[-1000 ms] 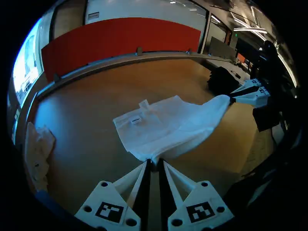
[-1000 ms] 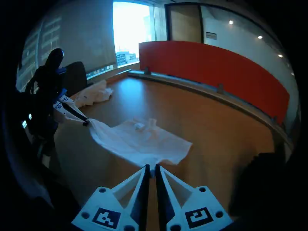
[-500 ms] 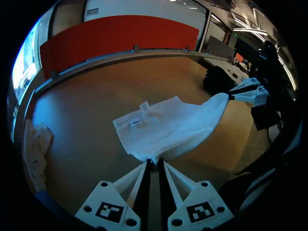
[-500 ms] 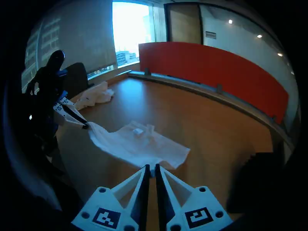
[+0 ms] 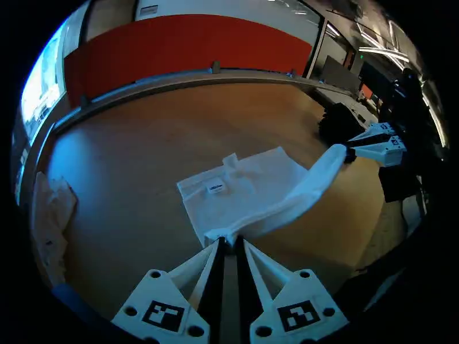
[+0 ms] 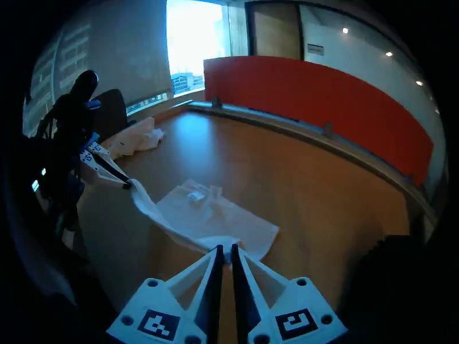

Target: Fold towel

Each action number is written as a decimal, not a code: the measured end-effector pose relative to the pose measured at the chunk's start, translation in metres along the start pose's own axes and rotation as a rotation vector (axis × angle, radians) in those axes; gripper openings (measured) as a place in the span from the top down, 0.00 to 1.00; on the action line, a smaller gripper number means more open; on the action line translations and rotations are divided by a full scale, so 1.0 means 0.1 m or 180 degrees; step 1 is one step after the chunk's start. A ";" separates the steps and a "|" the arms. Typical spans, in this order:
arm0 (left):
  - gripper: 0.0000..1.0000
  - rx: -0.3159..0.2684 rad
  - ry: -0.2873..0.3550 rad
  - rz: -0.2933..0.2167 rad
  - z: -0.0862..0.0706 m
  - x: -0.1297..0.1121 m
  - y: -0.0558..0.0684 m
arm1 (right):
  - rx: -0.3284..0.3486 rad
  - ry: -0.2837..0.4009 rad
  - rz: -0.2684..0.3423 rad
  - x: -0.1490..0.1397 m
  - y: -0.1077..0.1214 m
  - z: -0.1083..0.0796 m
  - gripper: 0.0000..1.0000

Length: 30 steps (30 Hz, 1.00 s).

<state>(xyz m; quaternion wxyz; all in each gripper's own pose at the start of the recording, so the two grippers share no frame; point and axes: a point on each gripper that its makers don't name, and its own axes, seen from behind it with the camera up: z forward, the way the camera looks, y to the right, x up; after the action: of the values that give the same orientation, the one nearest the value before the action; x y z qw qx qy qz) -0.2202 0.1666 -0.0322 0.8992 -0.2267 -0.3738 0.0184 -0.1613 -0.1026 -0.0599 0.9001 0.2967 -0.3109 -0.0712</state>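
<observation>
The wide wooden desk (image 5: 132, 149) carried everything, with a red partition (image 5: 189, 40) standing along its far edge. The white towel (image 5: 252, 189) lay near the middle of the desk. Its far part was flat on the wood, and its near edge was raised clear and strung as a sagging band between the two grippers. That hold seemed meant to lift the near hem, so it could be carried over the flat part for a fold. The fold looked begun but not yet laid.

A heap of white cloth (image 5: 49, 212) sat loose at the desk's end, well apart from the towel. It was probably set aside to keep the working area free. It rested straight on the wood, not in a basket or bin.

The left gripper (image 5: 229, 243) had its fingers drawn almost together, pinching one near corner of the towel. The right gripper (image 6: 225, 252) likewise had its fingers nearly closed on the other corner. A small label (image 5: 216, 187) faced up on the flat part.
</observation>
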 end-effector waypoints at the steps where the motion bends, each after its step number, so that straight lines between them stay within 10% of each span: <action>1: 0.86 0.0018 0.0000 -0.0011 0.04 0.02 -0.03 | -0.0008 -0.0009 0.0004 0.00 0.03 0.05 0.89; 30: 0.80 0.0203 -0.0289 0.0068 1.04 0.05 -0.53 | -0.0204 -0.0435 0.0262 -0.35 0.53 0.98 0.85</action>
<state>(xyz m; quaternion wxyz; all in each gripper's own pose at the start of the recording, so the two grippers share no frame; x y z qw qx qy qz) -0.2944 0.1613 0.0577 0.8878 -0.2008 -0.4111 0.0502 -0.2513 -0.0971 0.0145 0.8880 0.2491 -0.3812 -0.0641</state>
